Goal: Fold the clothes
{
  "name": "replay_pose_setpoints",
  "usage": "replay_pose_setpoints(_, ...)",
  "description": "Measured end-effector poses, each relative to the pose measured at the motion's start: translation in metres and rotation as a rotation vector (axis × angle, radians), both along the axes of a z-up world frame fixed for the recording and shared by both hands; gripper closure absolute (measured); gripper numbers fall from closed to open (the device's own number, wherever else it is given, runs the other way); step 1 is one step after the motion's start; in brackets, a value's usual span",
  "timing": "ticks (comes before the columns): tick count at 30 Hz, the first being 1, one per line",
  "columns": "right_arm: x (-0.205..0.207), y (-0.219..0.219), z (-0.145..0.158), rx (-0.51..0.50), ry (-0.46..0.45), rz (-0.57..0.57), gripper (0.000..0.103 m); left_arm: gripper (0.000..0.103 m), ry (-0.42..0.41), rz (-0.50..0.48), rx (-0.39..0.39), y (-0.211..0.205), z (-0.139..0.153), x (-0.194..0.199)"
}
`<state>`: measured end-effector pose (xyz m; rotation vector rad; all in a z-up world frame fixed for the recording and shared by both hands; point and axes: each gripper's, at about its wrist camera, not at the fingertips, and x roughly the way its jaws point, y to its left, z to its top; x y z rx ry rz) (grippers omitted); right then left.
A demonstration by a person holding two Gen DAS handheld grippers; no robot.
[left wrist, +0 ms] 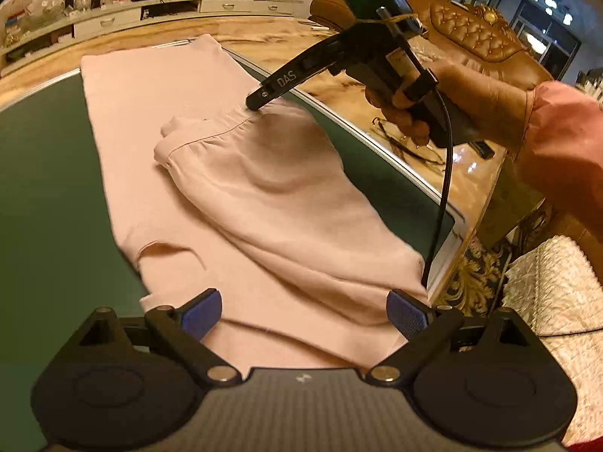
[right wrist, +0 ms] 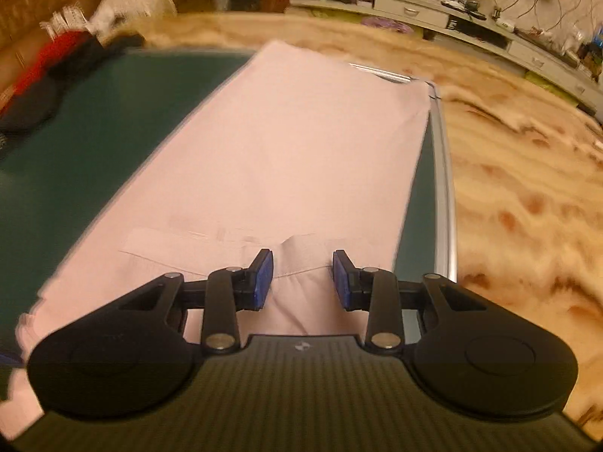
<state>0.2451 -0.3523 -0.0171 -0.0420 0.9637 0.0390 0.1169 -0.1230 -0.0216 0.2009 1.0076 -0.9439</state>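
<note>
A pale pink garment [left wrist: 196, 158] lies lengthwise on a dark green table [left wrist: 41, 173], with one end folded back over itself and a gathered hem [left wrist: 211, 132] on top. My left gripper [left wrist: 303, 314] is open and empty just above the near end of the cloth. My right gripper [left wrist: 251, 103] shows in the left wrist view with its tip at the folded hem. In the right wrist view the right gripper [right wrist: 302, 277] is open, its blue pads [right wrist: 264, 278] on either side of the hem [right wrist: 297, 260], not closed on it. The garment [right wrist: 286, 143] stretches away ahead.
The table has a metal rim [left wrist: 380, 139] [right wrist: 444, 196] at its right edge, with marbled floor beyond. A brown leather sofa [left wrist: 478, 41] stands at the back right. Dark and red clothes [right wrist: 45, 79] lie at the table's far left. A long low cabinet [left wrist: 150, 11] lines the wall.
</note>
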Motion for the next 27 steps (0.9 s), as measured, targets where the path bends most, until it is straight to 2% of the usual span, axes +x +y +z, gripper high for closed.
replay_pose_setpoints(1, 0.001, -0.003, -0.002, 0.012, 0.001, -0.004, 0.088, 0.006, 0.004, -0.004, -0.002, -0.001, -0.002, 0.0)
replay_pose_setpoints(2, 0.001, -0.007, -0.002, 0.034, 0.0, -0.016, 0.095, 0.006, 0.003, -0.009, 0.003, -0.002, -0.004, 0.001)
replay_pose_setpoints(5, -0.005, -0.021, 0.005, 0.08, -0.035, -0.075, 0.095, 0.006, 0.006, -0.014, 0.031, -0.004, -0.015, 0.0)
replay_pose_setpoints(8, -0.006, -0.04, 0.005, 0.123, -0.041, -0.161, 0.095, 0.006, 0.012, -0.001, 0.013, -0.001, -0.018, -0.001)
replay_pose_setpoints(10, -0.002, -0.05, -0.001, 0.138, -0.027, -0.218, 0.094, 0.006, 0.012, 0.007, 0.009, 0.001, -0.019, -0.003)
replay_pose_setpoints(12, 0.003, -0.053, -0.009, 0.118, 0.006, -0.281, 0.079, 0.006, 0.011, 0.011, 0.01, 0.003, -0.019, -0.004)
replay_pose_setpoints(14, 0.001, -0.047, -0.007, 0.088, -0.005, -0.311, 0.072, 0.005, 0.017, 0.014, 0.008, 0.006, -0.019, -0.004)
replay_pose_setpoints(15, -0.002, -0.044, -0.002, 0.085, -0.024, -0.319, 0.071, 0.005, 0.019, 0.015, 0.006, 0.006, -0.019, -0.004)
replay_pose_setpoints(18, -0.013, -0.028, 0.02, 0.145, -0.105, -0.283, 0.07, 0.005, 0.016, 0.015, 0.002, 0.007, -0.019, -0.004)
replay_pose_setpoints(19, -0.014, -0.02, 0.025, 0.179, -0.109, -0.23, 0.07, 0.005, 0.014, 0.013, 0.004, 0.006, -0.017, -0.004)
replay_pose_setpoints(21, -0.009, 0.003, 0.029, 0.239, -0.056, -0.081, 0.07, 0.005, 0.009, 0.011, 0.007, 0.006, -0.017, -0.005)
replay_pose_setpoints(23, -0.002, 0.031, 0.021, 0.248, 0.028, 0.019, 0.07, 0.005, 0.006, 0.009, 0.011, 0.007, -0.016, -0.006)
replay_pose_setpoints(24, 0.001, 0.044, 0.016, 0.24, 0.059, 0.047, 0.07, 0.005, 0.005, 0.008, 0.013, 0.007, -0.016, -0.006)
replay_pose_setpoints(27, 0.011, 0.064, 0.002, 0.16, 0.091, 0.041, 0.07, 0.005, -0.006, 0.002, 0.033, 0.007, -0.015, -0.008)
